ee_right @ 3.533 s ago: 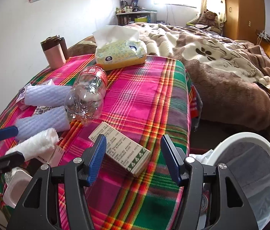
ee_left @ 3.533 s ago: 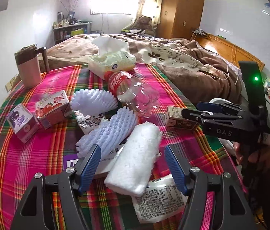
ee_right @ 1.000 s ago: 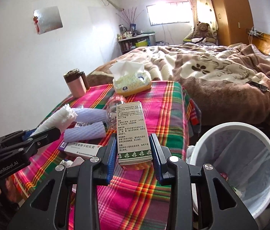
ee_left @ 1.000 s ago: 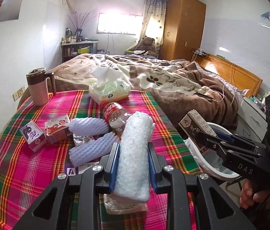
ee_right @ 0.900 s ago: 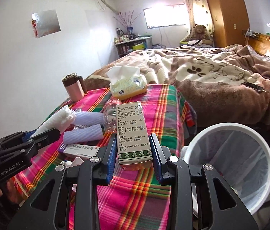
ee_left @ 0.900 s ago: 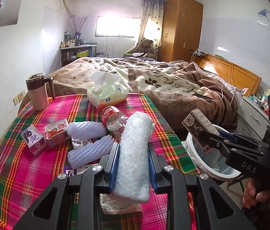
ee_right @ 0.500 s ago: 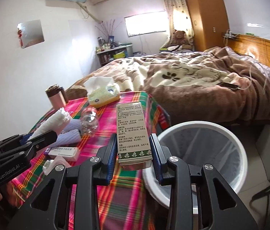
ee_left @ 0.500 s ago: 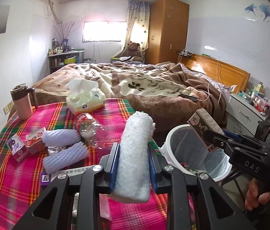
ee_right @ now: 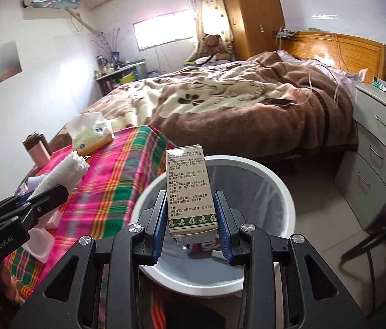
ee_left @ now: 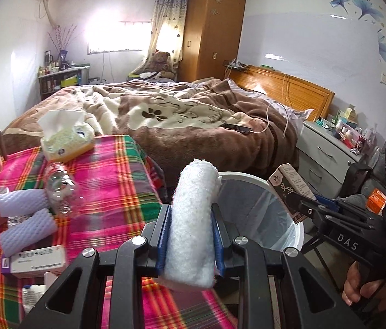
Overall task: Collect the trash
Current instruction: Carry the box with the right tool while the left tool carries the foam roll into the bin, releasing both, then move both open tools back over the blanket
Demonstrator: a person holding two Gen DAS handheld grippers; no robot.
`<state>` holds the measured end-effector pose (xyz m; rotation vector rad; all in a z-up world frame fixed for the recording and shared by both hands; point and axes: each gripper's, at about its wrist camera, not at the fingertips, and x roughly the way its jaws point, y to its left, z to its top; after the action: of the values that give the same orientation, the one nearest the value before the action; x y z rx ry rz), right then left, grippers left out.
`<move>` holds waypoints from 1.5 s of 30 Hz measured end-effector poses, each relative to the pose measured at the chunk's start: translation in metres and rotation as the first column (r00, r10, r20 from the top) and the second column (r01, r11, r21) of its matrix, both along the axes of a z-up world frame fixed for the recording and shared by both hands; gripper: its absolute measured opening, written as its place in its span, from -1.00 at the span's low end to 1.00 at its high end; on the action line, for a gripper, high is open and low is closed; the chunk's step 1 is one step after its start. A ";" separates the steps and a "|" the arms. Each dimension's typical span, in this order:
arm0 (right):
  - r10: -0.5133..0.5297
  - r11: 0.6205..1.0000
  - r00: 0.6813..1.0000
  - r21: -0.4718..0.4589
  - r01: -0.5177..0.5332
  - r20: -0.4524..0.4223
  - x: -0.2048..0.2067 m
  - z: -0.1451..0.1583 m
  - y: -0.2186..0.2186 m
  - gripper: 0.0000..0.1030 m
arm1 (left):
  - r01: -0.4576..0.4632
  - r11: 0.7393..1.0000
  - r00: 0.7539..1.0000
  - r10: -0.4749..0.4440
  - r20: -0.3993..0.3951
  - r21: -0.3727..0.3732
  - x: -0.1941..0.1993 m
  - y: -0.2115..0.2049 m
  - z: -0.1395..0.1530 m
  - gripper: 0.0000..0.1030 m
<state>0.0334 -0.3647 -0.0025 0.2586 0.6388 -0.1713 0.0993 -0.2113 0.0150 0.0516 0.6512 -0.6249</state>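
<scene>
Printed cardboard carton (ee_right: 190, 189): clamped upright in right gripper (ee_right: 191, 233) jaws, over mouth of white round waste bin (ee_right: 280, 189).
White fluffy foam roll (ee_left: 191, 227): clamped in left gripper (ee_left: 190, 235) jaws, bin rim at 2 o'clock, plaid worktop (ee_left: 116, 181) beneath.
Advice: centre each over opening before parting jaws; release carton first, keep grippers from colliding.

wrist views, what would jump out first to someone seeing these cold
The left gripper is clamped on a white foam roll and the right gripper on a printed carton, both by the white trash bin. Left of the bin, the pink plaid table carries more litter.
</scene>
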 end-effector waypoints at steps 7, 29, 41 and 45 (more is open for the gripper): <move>-0.033 0.999 0.999 -0.002 0.033 -0.037 0.001 -0.009 -0.018 -0.33 | 0.037 0.999 0.999 -0.037 -0.022 0.015 0.004 -0.035 -0.009 -0.46; -0.081 0.997 0.986 -0.020 0.079 -0.146 0.009 -0.030 -0.039 0.14 | 0.066 0.997 0.993 -0.061 -0.096 0.048 0.024 -0.072 -0.036 0.09; -0.062 0.998 0.992 -0.016 0.061 -0.114 0.011 -0.020 -0.022 0.14 | 0.023 0.999 0.998 -0.021 -0.066 0.025 0.017 -0.036 -0.020 0.13; -0.032 0.999 0.995 -0.018 0.030 -0.096 0.012 -0.017 -0.010 0.14 | -0.002 1.000 0.999 0.003 -0.048 0.018 0.012 -0.016 -0.014 0.13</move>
<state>0.0453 -0.3749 -0.0192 0.2456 0.7285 -0.2199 0.1116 -0.2271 0.0014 0.0528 0.7032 -0.6194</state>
